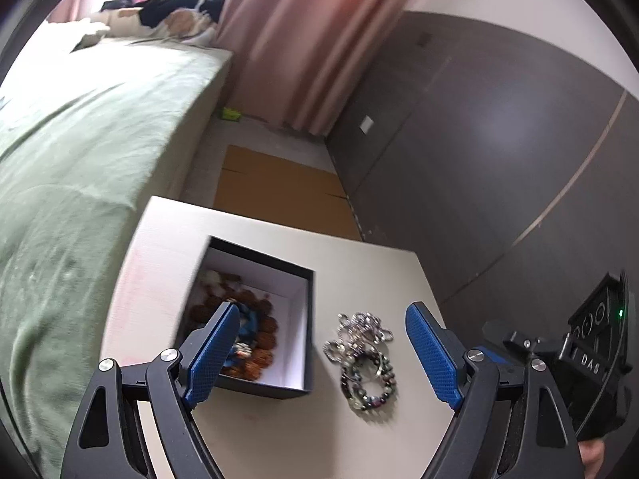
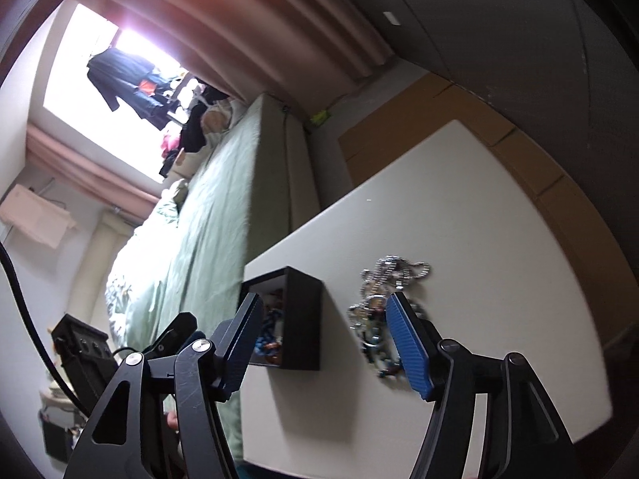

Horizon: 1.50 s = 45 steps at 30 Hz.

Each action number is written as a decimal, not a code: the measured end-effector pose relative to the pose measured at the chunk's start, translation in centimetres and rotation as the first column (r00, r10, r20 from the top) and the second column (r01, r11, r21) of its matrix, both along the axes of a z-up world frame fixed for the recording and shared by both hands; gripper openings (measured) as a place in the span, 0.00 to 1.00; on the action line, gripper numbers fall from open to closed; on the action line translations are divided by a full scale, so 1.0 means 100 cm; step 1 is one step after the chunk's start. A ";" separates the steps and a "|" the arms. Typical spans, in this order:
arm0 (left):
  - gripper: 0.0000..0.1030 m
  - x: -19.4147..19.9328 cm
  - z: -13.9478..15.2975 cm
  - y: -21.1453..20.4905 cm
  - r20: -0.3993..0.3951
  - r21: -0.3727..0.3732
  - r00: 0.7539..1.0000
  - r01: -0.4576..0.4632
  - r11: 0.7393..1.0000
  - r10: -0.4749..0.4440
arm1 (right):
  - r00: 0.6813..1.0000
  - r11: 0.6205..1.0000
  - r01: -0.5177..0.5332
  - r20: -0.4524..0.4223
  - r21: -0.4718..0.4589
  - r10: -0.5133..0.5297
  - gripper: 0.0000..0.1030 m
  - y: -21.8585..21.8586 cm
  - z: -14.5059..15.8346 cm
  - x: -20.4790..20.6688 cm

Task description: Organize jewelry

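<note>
A black box [image 1: 300,279] with a white lining stands on a small white table [image 1: 367,263]; it holds brown bead bracelets [image 1: 263,331] and a blue one. Right of the box lies a loose pile of silver chain [image 1: 361,329] and dark beaded bracelets [image 1: 371,385]. My left gripper [image 1: 323,319] is open and empty above the table, its left finger over the box. My right gripper [image 2: 323,307] is open and empty, hovering over the box [image 2: 303,319] and the jewelry pile [image 2: 379,319]. The right tool's body [image 1: 591,359] shows at the left view's right edge.
A bed with a green cover [image 1: 80,159] runs along the table's left side. Flattened cardboard [image 1: 279,191] lies on the floor beyond the table. A dark grey wall [image 1: 499,159] and pink curtains [image 1: 303,40] stand behind. The table's edges are close around the objects.
</note>
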<state>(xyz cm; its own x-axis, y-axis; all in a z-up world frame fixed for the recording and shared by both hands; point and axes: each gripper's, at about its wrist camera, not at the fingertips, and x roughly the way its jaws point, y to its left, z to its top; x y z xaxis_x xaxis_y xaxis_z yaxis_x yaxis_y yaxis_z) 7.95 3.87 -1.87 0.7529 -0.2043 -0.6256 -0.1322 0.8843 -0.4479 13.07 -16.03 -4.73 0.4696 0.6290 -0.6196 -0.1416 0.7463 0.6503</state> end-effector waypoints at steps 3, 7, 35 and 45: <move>0.83 0.005 -0.004 -0.018 -0.016 0.018 0.999 0.036 0.999 -0.036 | 1.000 1.000 0.016 -0.019 -0.013 -0.016 0.63 -0.010 -0.004 0.001; 0.83 0.008 -0.008 -0.041 -0.036 0.044 0.996 0.083 0.996 -0.082 | 0.998 0.999 0.040 -0.045 -0.019 -0.041 0.63 -0.022 -0.007 0.003; 0.71 0.086 -0.058 -0.111 -0.443 0.132 0.895 0.118 0.984 -0.048 | 0.974 0.996 0.083 -0.214 0.028 -0.075 0.63 -0.074 -0.038 0.023; 0.69 0.103 -0.087 -0.129 -0.520 0.173 0.854 0.131 0.976 -0.023 | 0.946 0.984 0.141 -0.309 0.110 -0.101 0.63 -0.101 -0.062 0.024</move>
